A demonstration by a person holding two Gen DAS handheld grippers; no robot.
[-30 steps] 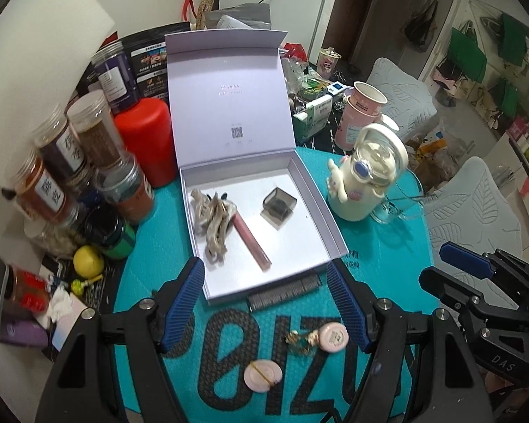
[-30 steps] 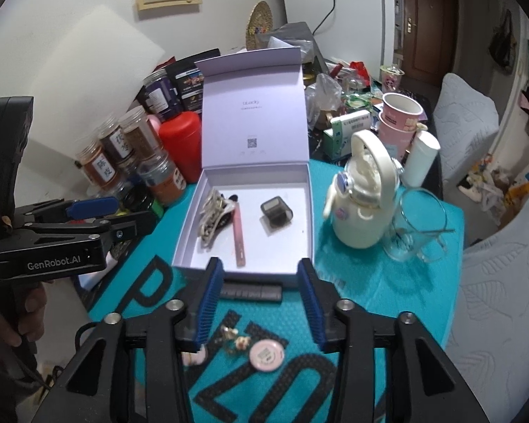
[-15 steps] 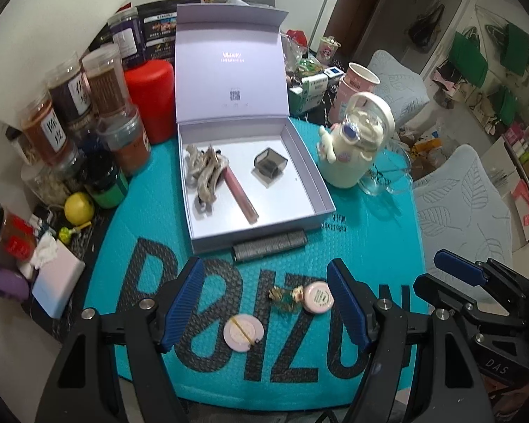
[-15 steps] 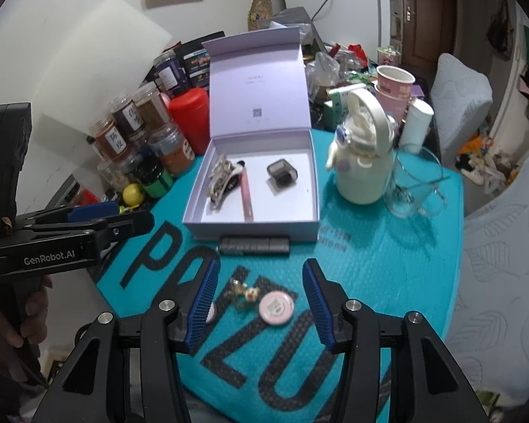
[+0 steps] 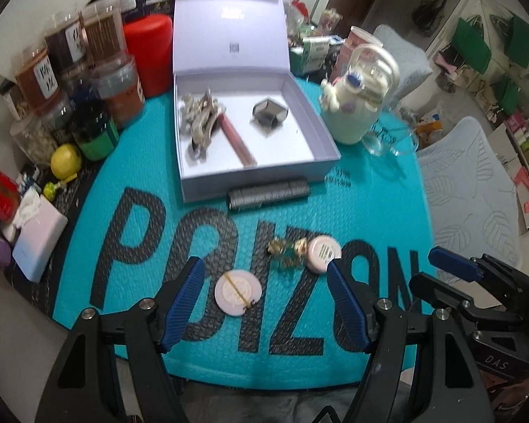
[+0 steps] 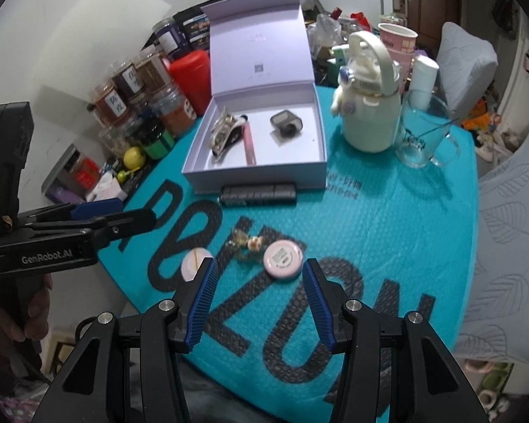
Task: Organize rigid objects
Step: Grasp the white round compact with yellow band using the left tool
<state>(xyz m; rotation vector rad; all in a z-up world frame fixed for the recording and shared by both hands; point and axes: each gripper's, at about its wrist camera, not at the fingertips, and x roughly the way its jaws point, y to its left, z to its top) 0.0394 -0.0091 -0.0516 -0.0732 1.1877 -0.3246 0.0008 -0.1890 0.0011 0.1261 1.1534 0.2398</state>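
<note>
hovering over the near edge of the worktop (image 5: pixel 388 211), both tongs wide open and empty: left tongs (image 5: pixel 264 305), right tongs (image 6: pixel 257 305).

loose items sit on the teal mat in front of the lavender box (image 5: pixel 261 179):
- pink round compact (image 6: pixel 283 259), lying flat, just ahead of the right tongs. looks light, stiff, smooth plastic, so likely slippery. judgement: pinch across the rim edge-to-edge, pads low, not on the lid face.
- second round disc (image 5: pixel 238 292), flat, between the left tongs' fingers in the left view. same handling; thin, so the mat may get pinched with it.
- small gold trinkets (image 6: pixel 245 245), just beside the compact. tiny, irregular, probably fragile; too blurred to tell the parts.
- dark ribbed bar (image 6: pixel 258 194), touching or nearly touching the box front wall. stiff, long; grip mid-length across the short side.

box is open, lid upright, already holding a hair claw (image 5: pixel 199 120), a pink stick (image 5: pixel 237 139) and a small dark case (image 5: pixel 268 114). free floor at the near right corner.
</note>
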